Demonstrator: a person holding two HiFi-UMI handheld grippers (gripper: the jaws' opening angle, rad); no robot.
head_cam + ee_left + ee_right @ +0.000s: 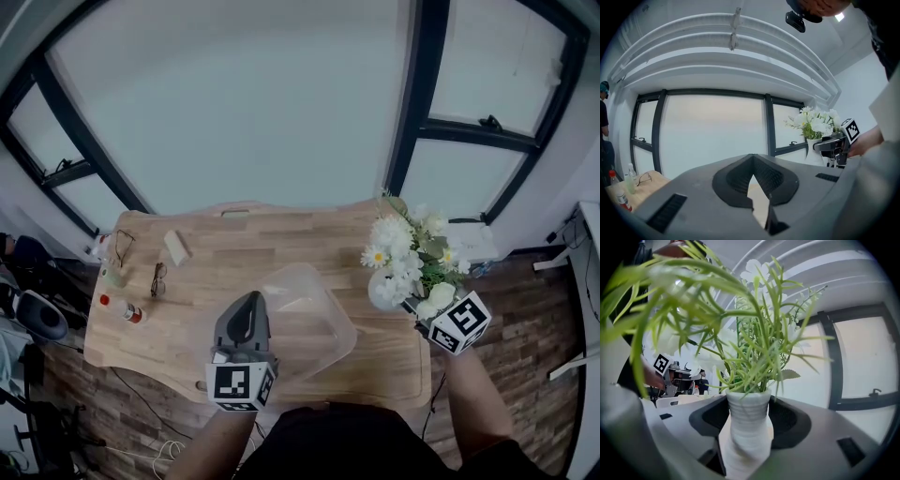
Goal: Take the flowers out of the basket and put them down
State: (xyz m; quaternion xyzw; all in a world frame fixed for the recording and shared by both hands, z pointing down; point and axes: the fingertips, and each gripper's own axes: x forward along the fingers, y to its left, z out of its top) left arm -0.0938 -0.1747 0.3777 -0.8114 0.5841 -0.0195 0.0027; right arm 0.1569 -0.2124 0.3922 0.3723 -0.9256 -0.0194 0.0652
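Observation:
A white vase [382, 289] of white flowers [405, 246] is at the table's right side, outside the translucent plastic basket [330, 319] in the middle. My right gripper [410, 303] is shut on the vase's ribbed body [746, 427], and green stems [754, 352] fill its view. I cannot tell whether the vase touches the table. My left gripper [247, 305] lies over the basket's near left rim, its jaws closed to a narrow slit [757, 199]. Nothing I can make out sits between them. From the left gripper view the flowers [816, 123] and right gripper [833, 146] show at the right.
On the wooden table [234, 239], at the left, lie a red-capped bottle [123, 310], a pale green bottle [112, 275], two pairs of glasses [157, 278] and a small white block [176, 246]. Windows run behind the table. The table's right edge is close to the vase.

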